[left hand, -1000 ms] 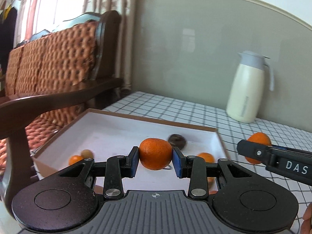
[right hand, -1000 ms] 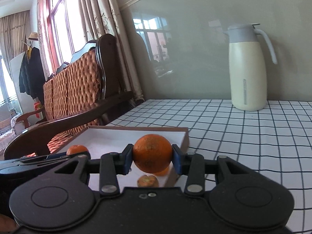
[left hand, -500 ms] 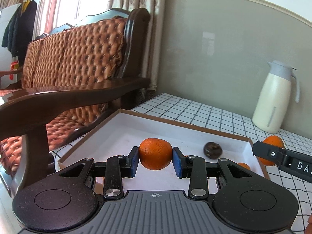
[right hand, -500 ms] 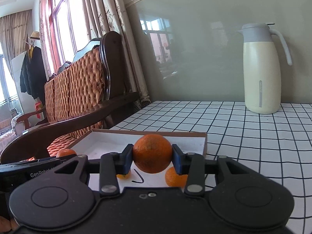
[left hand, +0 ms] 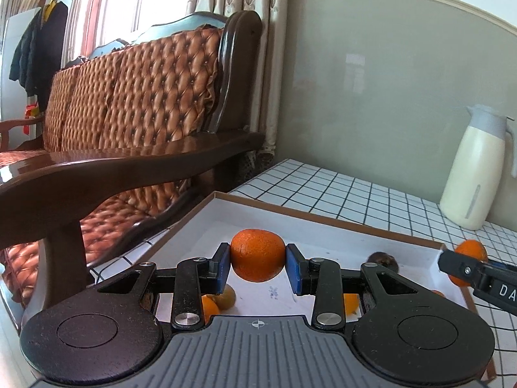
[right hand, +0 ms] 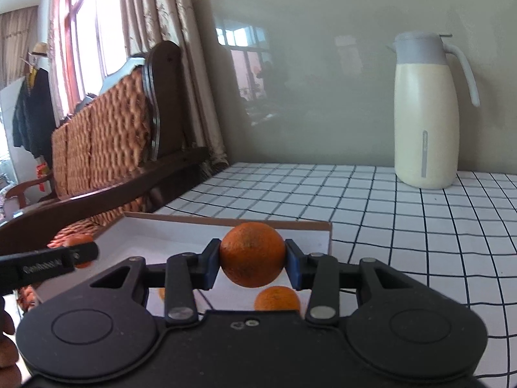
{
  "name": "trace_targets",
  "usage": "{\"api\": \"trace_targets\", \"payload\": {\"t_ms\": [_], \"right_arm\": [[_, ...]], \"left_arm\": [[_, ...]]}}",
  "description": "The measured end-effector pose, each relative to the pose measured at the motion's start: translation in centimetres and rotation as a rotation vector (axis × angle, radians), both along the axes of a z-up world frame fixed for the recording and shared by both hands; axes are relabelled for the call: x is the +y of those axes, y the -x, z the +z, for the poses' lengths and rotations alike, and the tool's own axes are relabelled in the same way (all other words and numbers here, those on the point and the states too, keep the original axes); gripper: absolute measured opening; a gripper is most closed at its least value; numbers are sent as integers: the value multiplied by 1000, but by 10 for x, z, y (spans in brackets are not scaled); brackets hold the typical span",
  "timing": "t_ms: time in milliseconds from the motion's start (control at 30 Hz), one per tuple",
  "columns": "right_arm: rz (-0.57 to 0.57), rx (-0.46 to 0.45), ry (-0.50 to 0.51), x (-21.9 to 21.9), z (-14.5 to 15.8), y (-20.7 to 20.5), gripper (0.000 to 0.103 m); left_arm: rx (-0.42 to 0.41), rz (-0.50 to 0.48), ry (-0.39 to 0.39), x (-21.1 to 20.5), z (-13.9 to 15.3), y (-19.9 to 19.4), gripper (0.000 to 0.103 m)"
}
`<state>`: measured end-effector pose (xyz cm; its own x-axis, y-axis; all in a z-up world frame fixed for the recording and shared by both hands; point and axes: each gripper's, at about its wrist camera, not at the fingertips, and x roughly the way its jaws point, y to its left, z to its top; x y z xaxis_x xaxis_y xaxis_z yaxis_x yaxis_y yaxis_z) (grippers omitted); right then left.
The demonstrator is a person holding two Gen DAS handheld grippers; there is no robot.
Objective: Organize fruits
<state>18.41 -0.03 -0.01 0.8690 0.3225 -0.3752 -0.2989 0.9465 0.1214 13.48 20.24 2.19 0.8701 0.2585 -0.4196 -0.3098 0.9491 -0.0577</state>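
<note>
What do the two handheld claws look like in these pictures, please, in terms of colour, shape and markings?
Both are alike. The left claw and the right claw each have blue pads on black linkage arms with silver rivets, pivoting on two round black housings. The left body is ribbed grey with a small crosshair mark. White lettering runs along each finger's side where the other camera catches it.

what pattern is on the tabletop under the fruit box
White with a thin black grid, like small square tiles. The table shows it best in the right wrist view.
</note>
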Motion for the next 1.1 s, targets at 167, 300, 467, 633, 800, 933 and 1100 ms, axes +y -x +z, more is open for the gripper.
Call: {"api": "trace_targets", "payload": {"t_ms": [167, 300, 467, 633, 800, 933, 1100], "right_arm": [[-11, 14, 8, 3, -5, -10, 33], [-28, 19, 38, 8, -7, -15, 65], [-81, -117, 11, 1, 6, 5, 78], [-87, -172, -3, -6, 13, 15, 90], [-90, -166, -19, -10, 15, 13, 94], [-80, -155, -16, -7, 13, 13, 95], [-66, -151, -9, -6, 12, 16, 97]], "left_arm": [[18, 12, 4, 9, -4, -12, 37], [26, 18, -2, 12, -10, -22, 37], [-44, 60, -25, 10, -1, -17, 103], [-61, 67, -35, 8, 9, -11, 103], [-86, 85, -60, 7, 14, -2, 103], [-84, 83, -79, 7, 15, -1, 103], [-72, 64, -102, 2, 15, 1, 103]]}}
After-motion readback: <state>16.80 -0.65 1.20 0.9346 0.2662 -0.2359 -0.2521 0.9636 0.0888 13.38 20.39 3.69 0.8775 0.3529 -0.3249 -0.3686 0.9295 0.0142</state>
